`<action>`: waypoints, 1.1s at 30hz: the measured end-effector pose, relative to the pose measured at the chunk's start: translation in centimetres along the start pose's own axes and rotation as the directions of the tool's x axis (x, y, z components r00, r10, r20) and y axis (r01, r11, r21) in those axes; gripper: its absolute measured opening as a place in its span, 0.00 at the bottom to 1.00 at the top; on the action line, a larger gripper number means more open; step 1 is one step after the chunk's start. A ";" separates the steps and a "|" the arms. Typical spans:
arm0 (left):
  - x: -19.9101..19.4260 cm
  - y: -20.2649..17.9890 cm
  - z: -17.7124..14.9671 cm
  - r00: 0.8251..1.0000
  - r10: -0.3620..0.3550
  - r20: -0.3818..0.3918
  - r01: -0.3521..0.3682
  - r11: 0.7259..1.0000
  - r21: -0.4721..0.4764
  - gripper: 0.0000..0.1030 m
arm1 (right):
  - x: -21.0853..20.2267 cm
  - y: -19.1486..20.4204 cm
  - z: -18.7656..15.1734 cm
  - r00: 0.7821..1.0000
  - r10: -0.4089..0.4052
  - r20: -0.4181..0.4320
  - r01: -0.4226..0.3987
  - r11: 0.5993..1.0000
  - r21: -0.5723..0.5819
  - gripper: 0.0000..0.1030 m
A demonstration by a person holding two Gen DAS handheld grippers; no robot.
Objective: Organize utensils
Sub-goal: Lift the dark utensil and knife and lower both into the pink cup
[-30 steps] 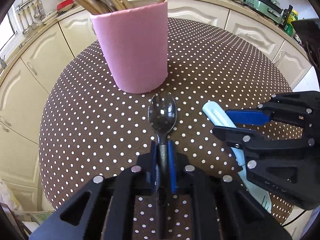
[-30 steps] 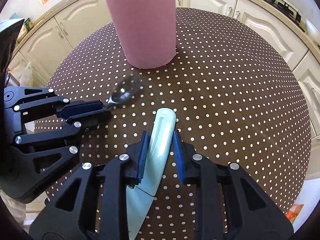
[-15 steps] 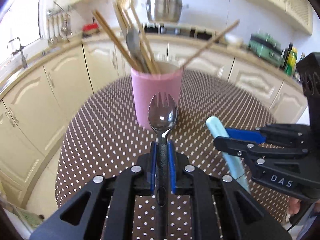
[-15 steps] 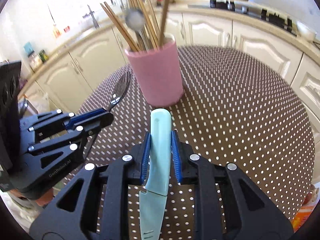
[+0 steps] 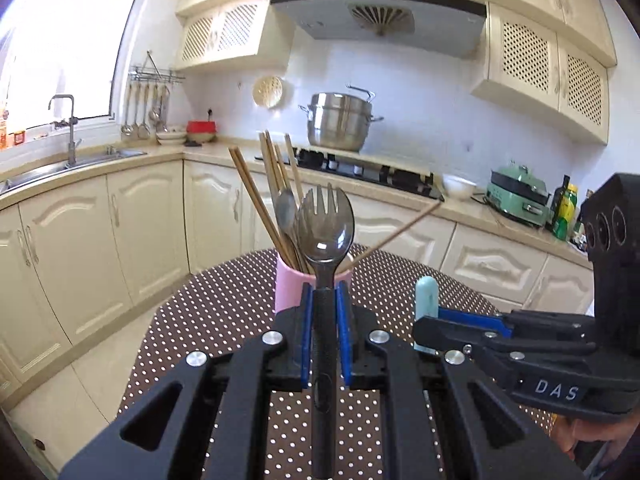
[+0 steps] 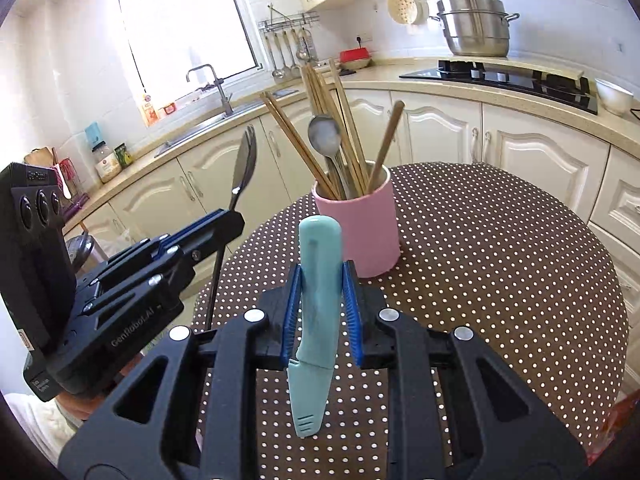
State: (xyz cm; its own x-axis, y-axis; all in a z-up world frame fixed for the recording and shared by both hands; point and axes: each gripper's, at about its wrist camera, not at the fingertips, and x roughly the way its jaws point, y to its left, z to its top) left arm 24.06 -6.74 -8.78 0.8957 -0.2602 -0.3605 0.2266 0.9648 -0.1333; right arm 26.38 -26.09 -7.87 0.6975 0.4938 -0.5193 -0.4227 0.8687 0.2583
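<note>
My left gripper [image 5: 325, 300] is shut on a metal spork [image 5: 326, 224] with a black handle, held upright above the table. My right gripper [image 6: 320, 280] is shut on a light blue sheathed knife [image 6: 318, 280], also upright. The pink utensil cup [image 6: 362, 226] holds chopsticks [image 6: 320, 96] and a spoon [image 6: 325, 136]; it stands on the table just beyond both grippers. In the left wrist view the cup [image 5: 286, 286] sits right behind the spork, and the right gripper [image 5: 426, 320] with the knife [image 5: 426, 296] is to its right. The left gripper [image 6: 230, 216] with the spork [image 6: 244, 160] shows left in the right wrist view.
The round table [image 6: 500, 264] has a brown polka-dot cloth. Cream cabinets [image 5: 132, 216] and a counter ring it, with a sink [image 5: 68, 160], a stove [image 5: 368, 168] bearing a steel pot [image 5: 340, 122], and a green appliance [image 5: 516, 196].
Both grippers have lifted off the table and tilted up, carrying the spork and the knife. The cup now sits lower and farther in both views.
</note>
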 end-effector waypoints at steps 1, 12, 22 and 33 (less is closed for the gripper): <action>-0.2 -0.1 0.2 1.000 0.001 0.011 -0.001 1.000 -0.003 0.11 | 0.0 -0.1 0.2 1.000 0.004 0.000 -0.004 1.000 0.002 0.21; -0.9 0.1 1.8 0.998 0.012 0.069 -0.010 1.000 -0.021 0.11 | -1.0 0.5 1.4 0.997 0.016 0.069 -0.016 1.000 -0.003 0.21; -1.1 -0.1 3.2 0.994 0.009 0.111 -0.007 1.000 -0.022 0.11 | -1.9 1.6 4.3 0.991 0.019 0.129 -0.012 0.999 -0.052 0.21; -0.6 0.2 5.5 0.988 -0.010 0.155 0.015 0.999 -0.028 0.11 | -2.2 2.3 7.4 0.984 0.014 0.176 0.005 0.994 -0.106 0.21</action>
State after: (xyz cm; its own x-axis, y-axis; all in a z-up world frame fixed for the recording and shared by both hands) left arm 25.66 -6.20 -3.53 0.9417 -0.2612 -0.2121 0.2291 0.9594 -0.1645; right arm 28.18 -24.87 -0.13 0.7827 0.5047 -0.3643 -0.4779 0.8622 0.1680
